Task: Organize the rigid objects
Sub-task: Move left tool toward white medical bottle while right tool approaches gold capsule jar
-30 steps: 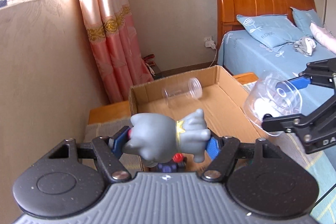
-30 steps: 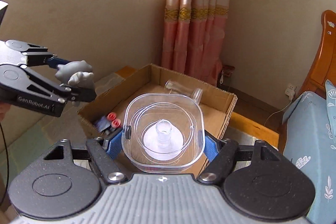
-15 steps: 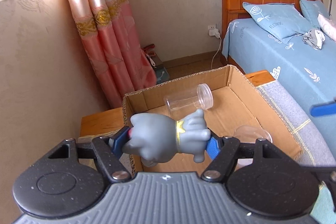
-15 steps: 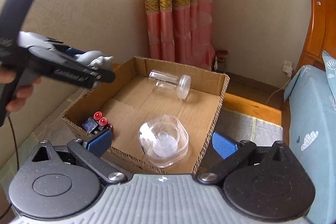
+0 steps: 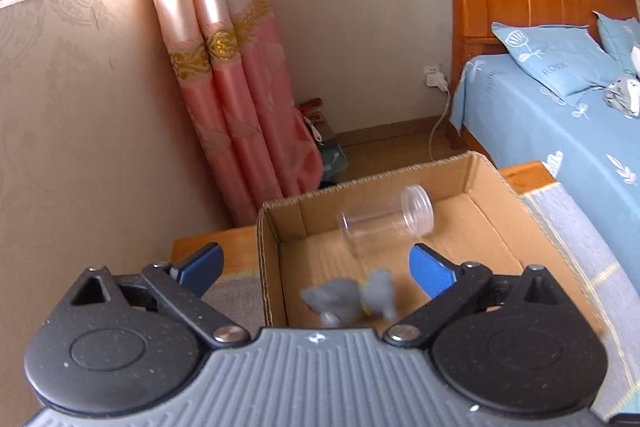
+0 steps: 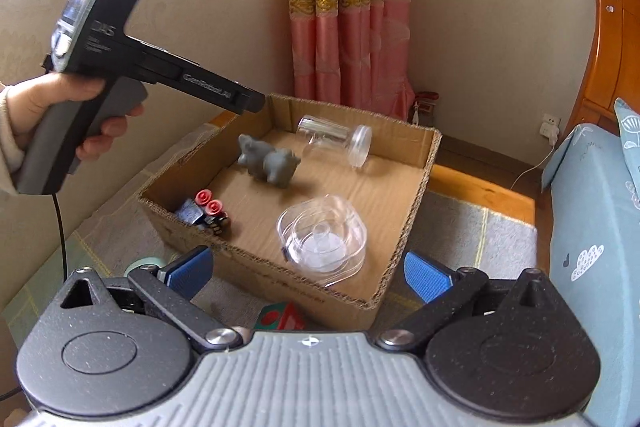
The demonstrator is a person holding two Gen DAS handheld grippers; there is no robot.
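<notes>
Cardboard box [image 6: 404, 195]: brown. Toy elephant [image 6: 269, 161]: grey. Lidded jar [image 6: 335, 139]: clear. Square container [image 6: 322, 235]: clear. Curtain [image 6: 349, 39]: pink, gold patterned band. Bedsheet [image 5: 560, 143]: blue, white motifs.

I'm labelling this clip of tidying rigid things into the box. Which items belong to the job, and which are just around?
Job:
cardboard box
grey toy figure
clear jar
clear square container
small red-wheeled toy

Lying about:
pink curtain
bed
wall socket
</notes>
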